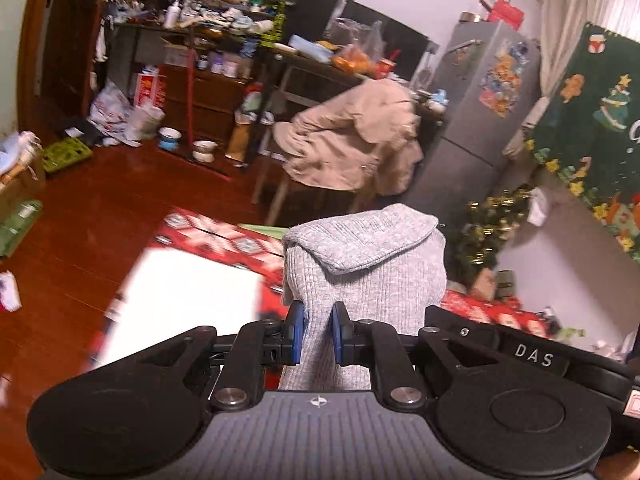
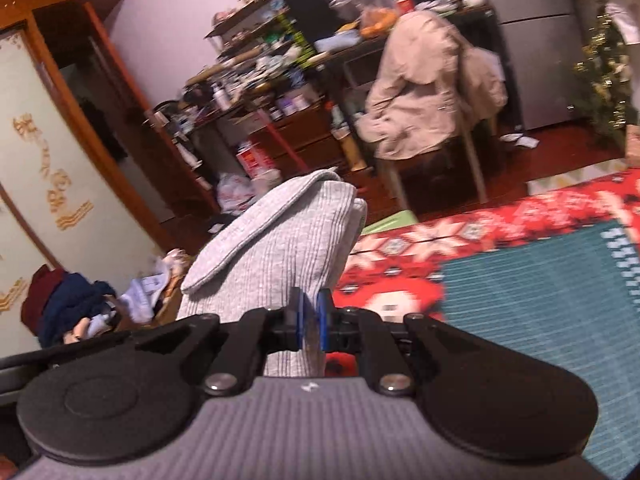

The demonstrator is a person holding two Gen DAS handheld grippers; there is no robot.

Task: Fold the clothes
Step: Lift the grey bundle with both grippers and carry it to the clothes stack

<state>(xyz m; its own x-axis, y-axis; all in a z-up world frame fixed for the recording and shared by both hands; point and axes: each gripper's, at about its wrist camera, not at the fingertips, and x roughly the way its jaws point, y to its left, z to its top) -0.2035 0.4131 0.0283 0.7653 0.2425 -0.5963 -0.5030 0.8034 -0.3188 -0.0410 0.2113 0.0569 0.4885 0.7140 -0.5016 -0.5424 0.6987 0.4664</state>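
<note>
A light grey ribbed knit garment point(image 1: 360, 264) is held up in the air, its upper edge flopped over into a fold. My left gripper point(image 1: 318, 338) is shut on it, blue pads pinching a thick bunch of the knit. In the right wrist view the same grey garment point(image 2: 276, 236) rises from my right gripper point(image 2: 312, 326), which is shut on a thin edge of the fabric. Both grippers are lifted above the red patterned rug point(image 2: 404, 248). The garment's lower part hangs out of sight below the grippers.
A white sheet or board point(image 1: 180, 300) lies on the rug, a teal mat point(image 2: 540, 320) beside it. A chair draped with a beige coat point(image 1: 352, 140), cluttered desk and shelves point(image 1: 224, 40), grey fridge point(image 1: 476, 112), small decorated tree point(image 1: 488, 232), and clothes pile point(image 2: 76, 312) surround it.
</note>
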